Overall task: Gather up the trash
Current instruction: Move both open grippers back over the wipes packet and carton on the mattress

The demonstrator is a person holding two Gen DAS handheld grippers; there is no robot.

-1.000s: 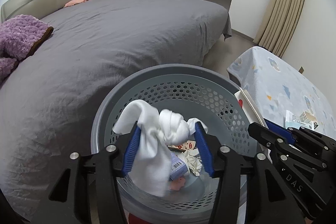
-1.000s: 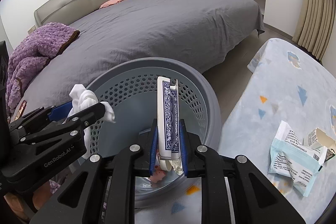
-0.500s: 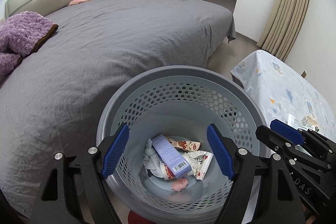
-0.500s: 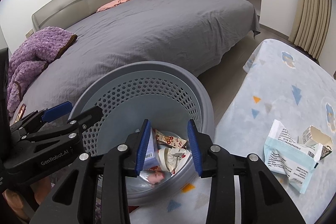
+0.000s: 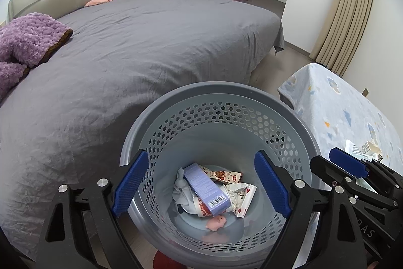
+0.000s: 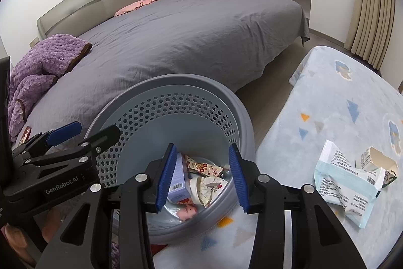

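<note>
Left wrist view: the left gripper (image 5: 200,184) hangs over a grey perforated bin (image 5: 219,97) beside the bed (image 5: 151,42), jaws opening with nothing between them. A lilac box (image 5: 206,188), wrappers (image 5: 241,196) and a pink toy (image 5: 216,221) lie inside. The right gripper (image 6: 201,180) is opening too, empty; a pale blue packet (image 6: 345,183) rests on the patterned tabletop (image 6: 340,105).

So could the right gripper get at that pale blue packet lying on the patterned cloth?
Probably yes. The right gripper hangs over the bin with nothing between its opening jaws, and the pale blue packet lies in the open on the patterned cloth, just to its right, with nothing between them.
</note>
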